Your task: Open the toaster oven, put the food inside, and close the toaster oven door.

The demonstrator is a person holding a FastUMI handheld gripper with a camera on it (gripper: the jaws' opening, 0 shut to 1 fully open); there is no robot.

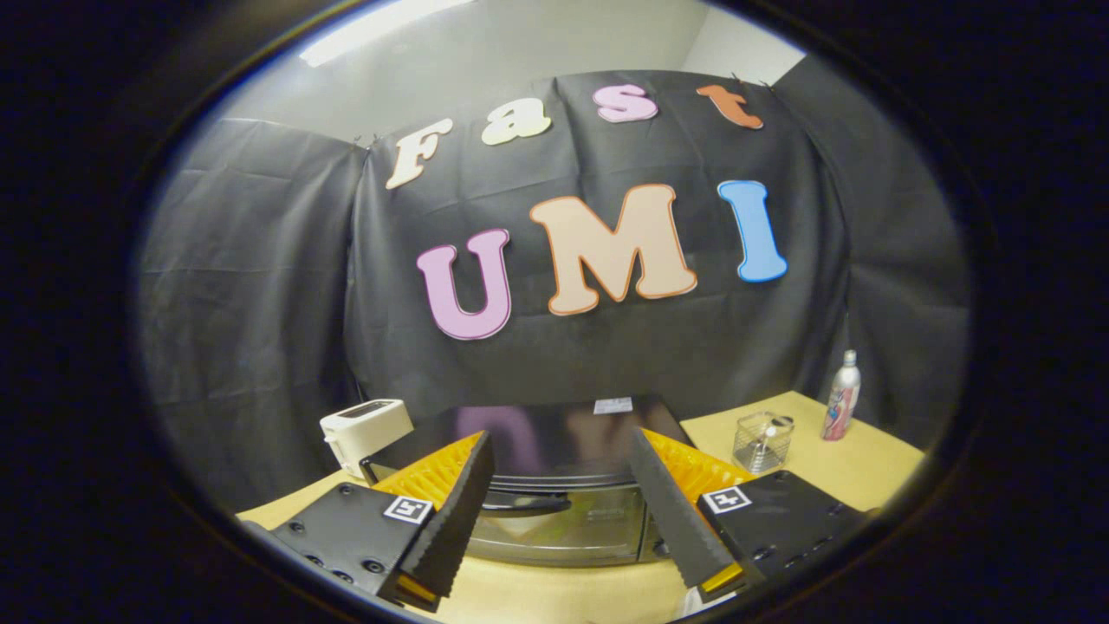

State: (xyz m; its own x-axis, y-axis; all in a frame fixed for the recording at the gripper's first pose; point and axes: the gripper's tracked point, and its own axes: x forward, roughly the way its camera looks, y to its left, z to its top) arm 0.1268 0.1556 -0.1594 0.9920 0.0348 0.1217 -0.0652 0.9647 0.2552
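the claw (563,520) hangs open above the pale wooden desk (866,468), its two fingers spread wide and holding nothing. between the fingers and just ahead of them sits the black and silver toaster oven (554,451) with a glossy dark top; its glass door is closed and the dark curved door handle (524,504) lies straight ahead in the gap between the fingers. nothing stands between the claw and that handle. beyond the left finger, just beside the oven's far left corner, stands a small white pop-up toaster (366,432). beyond the right finger, near the oven's right side, is a clear square plastic container (762,440) with something small and pale inside that is too small to tell. further right, well apart from the oven, a slim silver bottle with a pink label (842,396) stands upright near the desk's back edge.
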